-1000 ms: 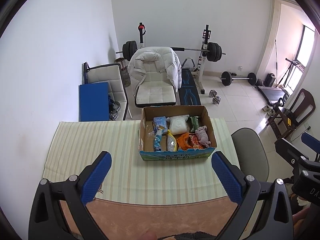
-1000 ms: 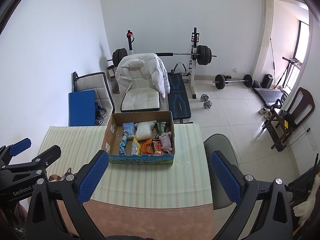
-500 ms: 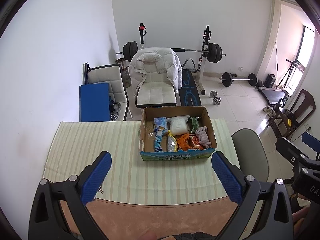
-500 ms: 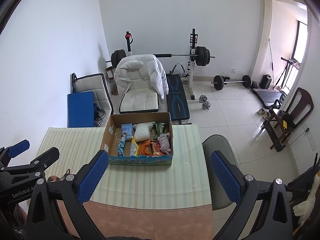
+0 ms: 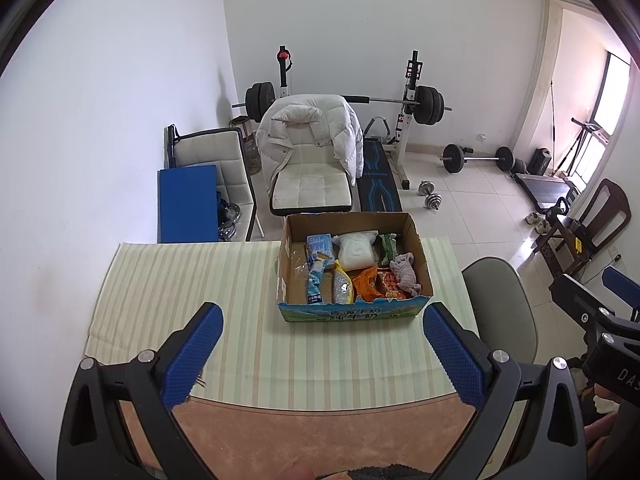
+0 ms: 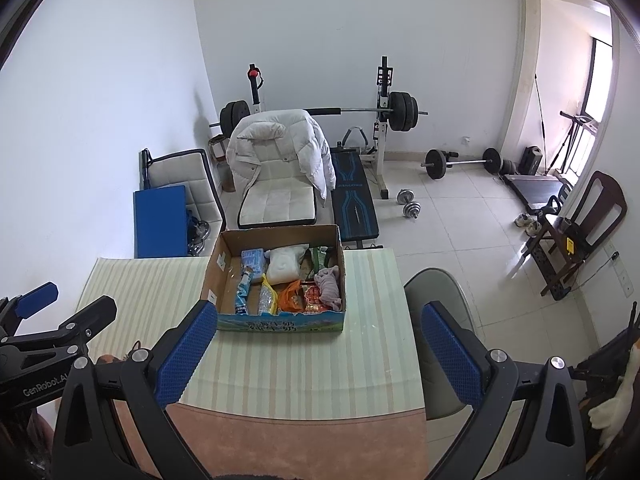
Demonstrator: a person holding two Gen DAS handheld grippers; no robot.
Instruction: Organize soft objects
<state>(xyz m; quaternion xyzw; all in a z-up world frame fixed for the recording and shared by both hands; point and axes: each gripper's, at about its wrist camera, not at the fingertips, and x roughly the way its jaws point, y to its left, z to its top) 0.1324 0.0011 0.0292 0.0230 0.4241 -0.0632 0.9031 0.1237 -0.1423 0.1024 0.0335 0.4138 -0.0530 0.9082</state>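
An open cardboard box [image 5: 422, 252] [image 6: 216, 268] stands on the striped tablecloth at the far side of the table. Inside lie a white soft bag [image 5: 356, 249] [image 6: 285, 265], a pink cloth [image 5: 405, 272] [image 6: 329, 286], a blue pack [image 5: 320, 245], an orange bag [image 5: 366, 283] and several other packets. My left gripper [image 5: 322, 354] is open and empty, held high above the near table edge. My right gripper [image 6: 318, 352] is open and empty too, at a similar height. Each gripper shows at the edge of the other's view.
The striped cloth [image 5: 180, 280] covers most of the table; bare tan tabletop [image 5: 320, 432] shows nearest me. A grey chair [image 5: 498, 304] stands at the table's right. A white chair with a puffy jacket [image 5: 312, 148], a weight bench and dumbbells are behind.
Both views have drifted slightly: the box sits a little lower and closer in frame. The jaws of both grippers stay open.
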